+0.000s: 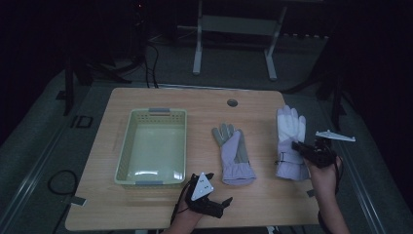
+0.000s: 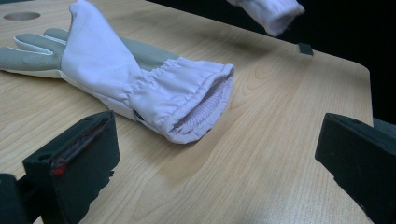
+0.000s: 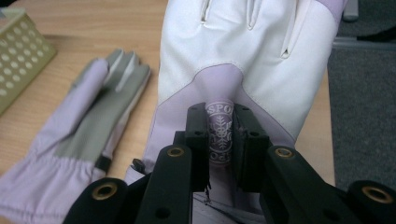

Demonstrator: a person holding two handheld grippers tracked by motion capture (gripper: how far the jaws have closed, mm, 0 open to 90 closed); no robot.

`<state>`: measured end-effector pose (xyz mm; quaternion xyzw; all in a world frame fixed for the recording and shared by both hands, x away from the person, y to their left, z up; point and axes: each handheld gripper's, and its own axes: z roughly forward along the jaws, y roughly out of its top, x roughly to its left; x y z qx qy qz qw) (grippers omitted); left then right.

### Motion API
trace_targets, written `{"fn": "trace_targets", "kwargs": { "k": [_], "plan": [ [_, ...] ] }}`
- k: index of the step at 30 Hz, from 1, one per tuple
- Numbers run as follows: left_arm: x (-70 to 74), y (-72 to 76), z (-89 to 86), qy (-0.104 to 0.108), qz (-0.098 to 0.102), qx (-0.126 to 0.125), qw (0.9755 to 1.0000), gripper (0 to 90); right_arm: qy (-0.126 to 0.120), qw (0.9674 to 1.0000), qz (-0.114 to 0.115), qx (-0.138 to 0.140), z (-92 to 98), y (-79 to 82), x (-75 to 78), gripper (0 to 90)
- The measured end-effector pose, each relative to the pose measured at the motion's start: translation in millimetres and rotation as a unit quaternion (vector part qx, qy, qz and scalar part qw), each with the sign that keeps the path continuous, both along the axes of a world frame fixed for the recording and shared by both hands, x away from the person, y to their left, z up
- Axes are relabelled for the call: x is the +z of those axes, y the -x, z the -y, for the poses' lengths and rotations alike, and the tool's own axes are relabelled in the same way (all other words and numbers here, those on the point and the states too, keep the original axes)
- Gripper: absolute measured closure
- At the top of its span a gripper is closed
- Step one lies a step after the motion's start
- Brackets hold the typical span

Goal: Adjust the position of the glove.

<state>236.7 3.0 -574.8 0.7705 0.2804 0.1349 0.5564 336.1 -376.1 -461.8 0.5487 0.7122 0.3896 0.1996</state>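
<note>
Right gripper [image 3: 220,140]: jaws pinched a fold of the white ski glove [image 3: 247,51], fingers pointing away beyond them.
Left gripper [image 2: 215,158]: jaws apart, nothing between; the lilac glove [image 2: 140,79] lay just ahead, cuff toward them.
Basket [image 1: 127,146]: beside the left gripper.

— How is the room lit?
— Dimly; dark beyond the wooden counter [image 1: 160,100].
— And the floor?
— Grey carpet [image 1: 234,68], with a white frame's legs [image 1: 197,48] behind and a black cable [image 1: 58,183] at left.

The white glove [image 3: 243,60] bears a snowflake badge [image 3: 219,133] reading "SPO…", partly hidden.
</note>
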Motion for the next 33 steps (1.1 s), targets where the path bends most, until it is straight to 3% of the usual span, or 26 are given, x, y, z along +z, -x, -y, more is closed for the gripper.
{"fn": "trace_targets", "kwargs": {
  "k": [7,14,21,26,33],
  "plan": [
    [-0.1,0.2,0.3,0.0,0.001,0.001,1.0,0.0,0.003,0.9996,-0.028,-0.002,-0.5,2.9,-23.3,78.2],
    [0.0,0.0,0.1,-0.001,0.0,0.0,1.0,0.0,0.025,0.9979,-0.057,-0.016,-3.3,-17.2,-47.9,77.2],
    [0.0,0.1,0.2,0.0,0.001,-0.001,1.0,0.0,0.042,0.9968,-0.067,-0.013,-7.7,-26.3,-66.5,73.3],
    [0.0,0.0,0.2,-0.001,0.0,-0.001,1.0,0.0,0.057,0.9966,-0.06,-0.006,-9.8,-26.1,-68.0,67.4],
    [0.1,-0.1,0.0,-0.002,-0.001,-0.001,1.0,0.0,0.058,0.9961,-0.056,0.036,-1.3,-24.1,-61.1,57.5]
  ]
}}
